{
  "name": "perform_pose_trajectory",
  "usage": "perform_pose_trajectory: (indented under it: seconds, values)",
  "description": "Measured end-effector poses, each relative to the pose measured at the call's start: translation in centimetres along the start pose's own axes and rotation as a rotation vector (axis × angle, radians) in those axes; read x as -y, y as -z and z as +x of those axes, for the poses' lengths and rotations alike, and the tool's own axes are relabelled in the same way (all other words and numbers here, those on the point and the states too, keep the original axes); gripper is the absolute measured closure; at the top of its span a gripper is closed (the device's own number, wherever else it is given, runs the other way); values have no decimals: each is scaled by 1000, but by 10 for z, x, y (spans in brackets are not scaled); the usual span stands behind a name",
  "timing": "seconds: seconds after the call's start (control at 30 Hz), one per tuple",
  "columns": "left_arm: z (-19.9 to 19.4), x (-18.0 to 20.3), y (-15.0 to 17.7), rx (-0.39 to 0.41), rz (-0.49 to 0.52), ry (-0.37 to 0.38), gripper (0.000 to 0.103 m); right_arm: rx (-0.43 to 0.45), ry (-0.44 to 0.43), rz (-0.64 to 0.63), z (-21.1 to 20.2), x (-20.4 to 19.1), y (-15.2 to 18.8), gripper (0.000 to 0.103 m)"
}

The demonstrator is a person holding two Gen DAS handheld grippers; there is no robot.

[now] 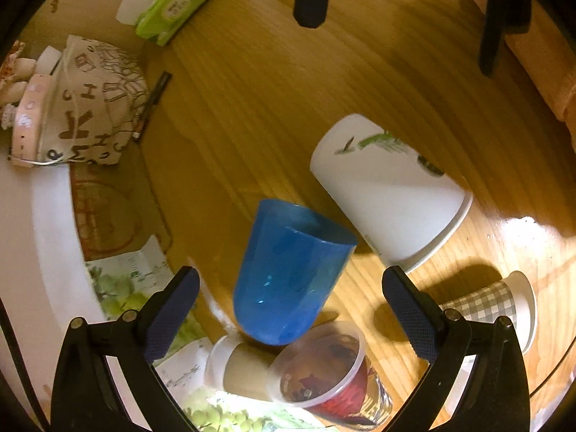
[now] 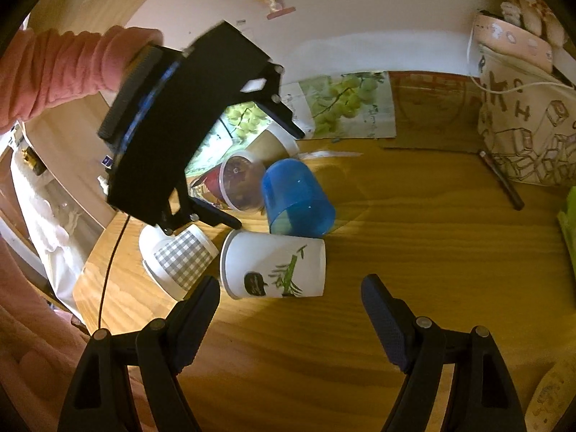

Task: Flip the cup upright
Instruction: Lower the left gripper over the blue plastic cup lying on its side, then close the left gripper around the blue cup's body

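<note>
A blue plastic cup [image 1: 288, 273] lies tipped on the wooden table [image 1: 252, 108], its mouth facing away from me. It also shows in the right wrist view [image 2: 295, 198]. My left gripper [image 1: 289, 302] is open, its fingers on either side of the blue cup without touching it. A white paper cup with a green print [image 1: 388, 194] lies on its side just right of it, seen too in the right wrist view [image 2: 277, 266]. My right gripper [image 2: 289, 306] is open and empty, hovering near the white cup's base end.
A checked paper cup [image 1: 504, 302], a clear-lidded red cup [image 1: 324, 370] and a brown cup [image 1: 241, 370] lie close around the blue one. A printed cloth bag [image 1: 90, 108], a pen [image 1: 151, 104] and a green tissue pack [image 1: 172, 7] sit farther off.
</note>
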State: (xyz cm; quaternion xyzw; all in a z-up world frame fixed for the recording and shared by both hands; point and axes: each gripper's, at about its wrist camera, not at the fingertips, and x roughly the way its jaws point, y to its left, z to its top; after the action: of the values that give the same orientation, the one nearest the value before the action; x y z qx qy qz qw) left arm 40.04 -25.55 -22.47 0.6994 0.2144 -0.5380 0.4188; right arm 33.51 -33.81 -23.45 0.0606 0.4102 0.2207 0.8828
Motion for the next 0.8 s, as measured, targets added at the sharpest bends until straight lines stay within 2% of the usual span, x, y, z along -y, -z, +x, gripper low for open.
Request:
perform_pose_trajectory:
  seconds: [0.13,0.33,0.67,0.8]
  values:
    - [11,1,0,1,23,44,6,-7,2,-3,4,-2,-2,22]
    - [29,-5,-3,-5,3,92,10,-12,19,18,8,1,-1,21]
    - [39,-7,-7,6,-14,81,12,-18,37,39,9,5,-1,22]
    - [43,-12,-10,8,-26,83,17,-21,38,36,10,5,-2,22]
